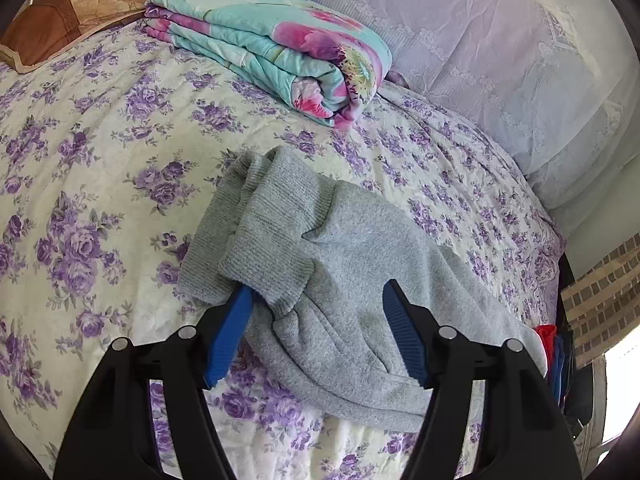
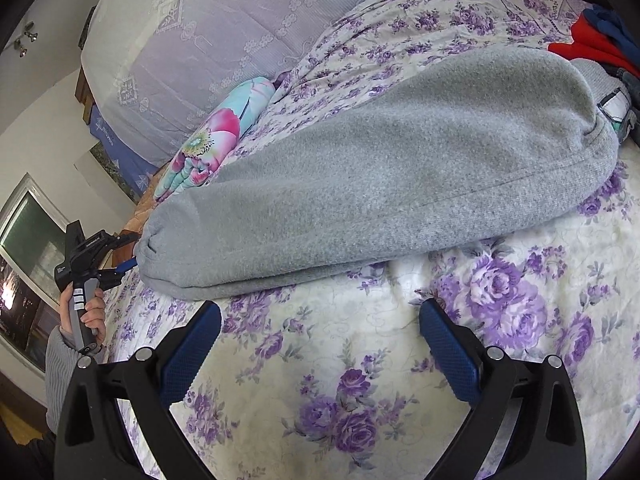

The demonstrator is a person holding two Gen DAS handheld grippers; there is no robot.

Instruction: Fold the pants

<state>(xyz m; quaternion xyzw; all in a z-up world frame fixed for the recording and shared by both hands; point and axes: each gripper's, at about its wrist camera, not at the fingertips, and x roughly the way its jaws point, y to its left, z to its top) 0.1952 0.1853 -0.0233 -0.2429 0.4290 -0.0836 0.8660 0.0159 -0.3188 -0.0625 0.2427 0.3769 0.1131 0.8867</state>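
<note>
Lying doubled lengthwise on the bedspread (image 2: 400,360), grey pants (image 2: 380,184) still need cross-folds; left gripper (image 1: 316,320) straddles the cuffs (image 1: 256,236) without pinching, right gripper (image 2: 320,344) spread, empty.

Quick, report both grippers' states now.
Left gripper: around the grey pants' cuff end; grip cannot be told.
Right gripper: open, empty.

Matt grey knit pants (image 1: 340,248) with ribbed cuffs; smooth printed cotton bedspread (image 1: 100,168); ridged blue rubbery pads (image 2: 448,352) on matt black plastic
</note>
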